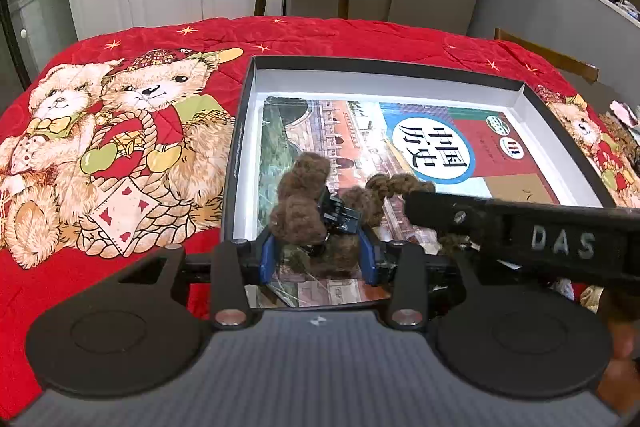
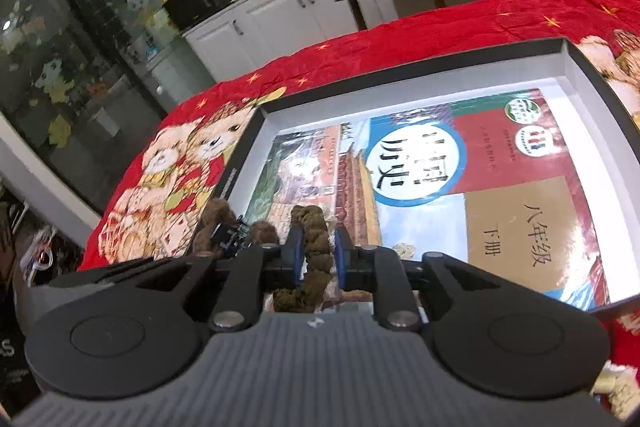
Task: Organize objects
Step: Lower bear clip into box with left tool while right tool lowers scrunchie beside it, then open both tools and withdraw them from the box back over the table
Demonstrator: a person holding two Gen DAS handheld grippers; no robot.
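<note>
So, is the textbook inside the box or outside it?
Inside. The textbook lies flat on the floor of the open box, with the box walls around it.

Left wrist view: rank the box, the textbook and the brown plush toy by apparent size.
1. box
2. textbook, lying inside it
3. brown plush toy, smallest, though nearest the camera.

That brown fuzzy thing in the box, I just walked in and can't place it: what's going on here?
A person holds a claw in each hand over an open box on a red bear-print quilt. A textbook lies flat inside it. Both claws are at a brown plush toy resting on the book: the left claw has the toy's body between its blue pads, the right claw has a fuzzy limb between its own. The toy is already in the box.
</note>
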